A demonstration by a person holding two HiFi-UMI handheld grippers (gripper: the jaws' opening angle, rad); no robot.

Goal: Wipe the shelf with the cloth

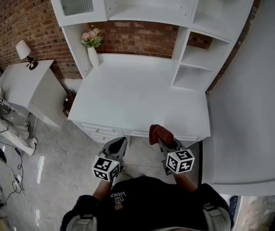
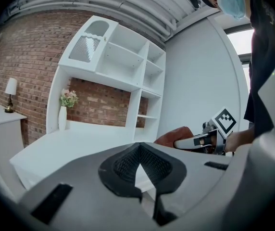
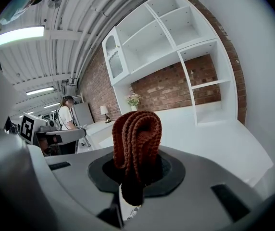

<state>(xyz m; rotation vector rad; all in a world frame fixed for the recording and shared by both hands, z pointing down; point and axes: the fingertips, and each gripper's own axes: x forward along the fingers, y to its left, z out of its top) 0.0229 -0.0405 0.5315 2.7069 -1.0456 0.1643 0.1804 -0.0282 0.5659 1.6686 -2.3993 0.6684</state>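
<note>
In shut right tool (image 3: pixel 134 176) — the cloth (image 3: pixel 137 137)

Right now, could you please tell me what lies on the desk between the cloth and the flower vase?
Nothing stands there: the head view shows only bare white desk between the cloth and the vase.

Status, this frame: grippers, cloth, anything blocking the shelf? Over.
Left gripper shut, empty. Right gripper shut on brown cloth, near the shelf front edge. Flower vase stands back left.
</note>
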